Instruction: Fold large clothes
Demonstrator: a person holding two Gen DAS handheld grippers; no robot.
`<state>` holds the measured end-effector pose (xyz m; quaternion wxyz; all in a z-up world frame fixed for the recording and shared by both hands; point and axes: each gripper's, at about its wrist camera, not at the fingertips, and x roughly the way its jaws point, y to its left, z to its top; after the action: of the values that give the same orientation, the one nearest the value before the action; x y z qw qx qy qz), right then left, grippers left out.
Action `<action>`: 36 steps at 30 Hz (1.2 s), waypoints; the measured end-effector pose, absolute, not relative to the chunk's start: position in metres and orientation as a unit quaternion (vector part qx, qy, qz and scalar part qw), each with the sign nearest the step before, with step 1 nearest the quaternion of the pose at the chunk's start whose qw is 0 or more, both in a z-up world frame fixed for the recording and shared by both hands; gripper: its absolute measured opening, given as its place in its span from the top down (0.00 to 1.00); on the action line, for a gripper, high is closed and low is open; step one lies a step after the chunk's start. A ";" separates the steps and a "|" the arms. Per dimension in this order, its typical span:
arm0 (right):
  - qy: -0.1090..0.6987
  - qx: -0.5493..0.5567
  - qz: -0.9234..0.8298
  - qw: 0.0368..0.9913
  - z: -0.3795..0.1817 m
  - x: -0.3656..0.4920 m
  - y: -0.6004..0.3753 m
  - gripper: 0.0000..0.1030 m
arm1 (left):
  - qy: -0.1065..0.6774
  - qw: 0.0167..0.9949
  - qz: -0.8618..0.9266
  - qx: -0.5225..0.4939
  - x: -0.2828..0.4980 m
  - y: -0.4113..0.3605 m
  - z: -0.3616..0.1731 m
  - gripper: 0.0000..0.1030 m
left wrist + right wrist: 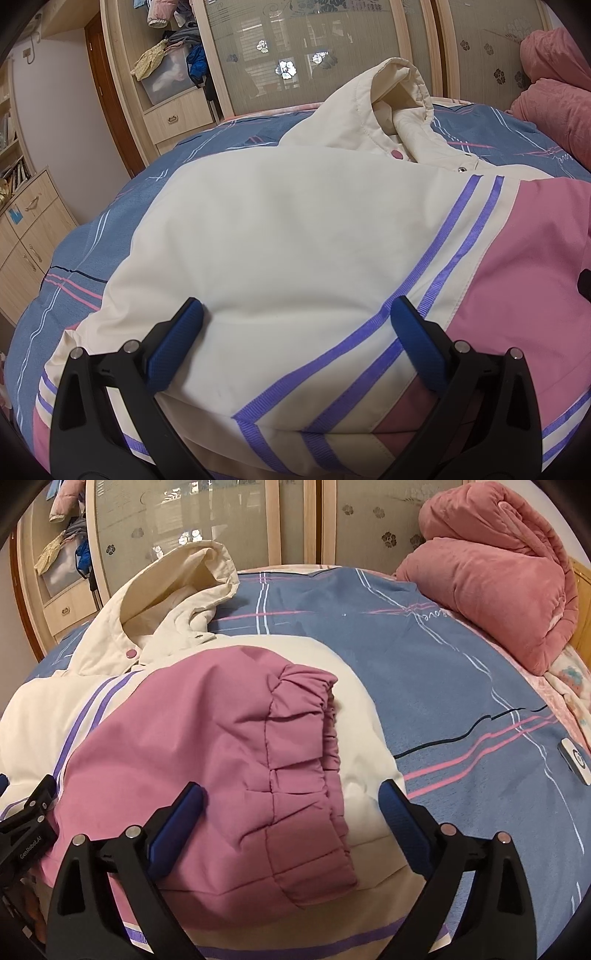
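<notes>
Your bed (461,686), under its blue striped cover, carries the whole job; the jacket (280,236) lies spread over its near left part, cream body flat, hood (391,99) bunched at the far end towards the wardrobe (332,40); a pink quilt (491,579) sits rolled at the far right, well apart from the work.

You look partway through, as far as these views tell: both sleeves appear folded in over the body; the cream sleeve (332,354) with purple stripes crosses under your left gripper (297,317), and the pink sleeve (207,746) lies across the chest with its gathered cuff (314,760) towards the right edge; the jacket is not yet doubled lengthwise, and the hood stands loose, so I judge the bottom-to-top fold and the hood are left.

Your left gripper hovers over the cream sleeve with its fingers spread wide and nothing between them; your right gripper (291,797) stands just as wide above the pink cuff, holding nothing; whether either touches the cloth I cannot tell.

A small white remote (574,760) rests near the bed's right edge.
</notes>
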<state>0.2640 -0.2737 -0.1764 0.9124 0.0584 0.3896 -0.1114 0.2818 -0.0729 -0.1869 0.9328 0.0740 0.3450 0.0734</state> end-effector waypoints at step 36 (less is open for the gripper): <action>0.391 0.056 -0.112 0.912 -0.176 0.265 -0.273 0.05 | 0.343 0.933 0.074 0.075 0.282 -0.073 -0.187 0.02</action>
<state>0.2653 -0.2729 -0.1763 0.9121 0.0565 0.3906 -0.1115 0.2817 -0.0728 -0.1873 0.9332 0.0753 0.3435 0.0736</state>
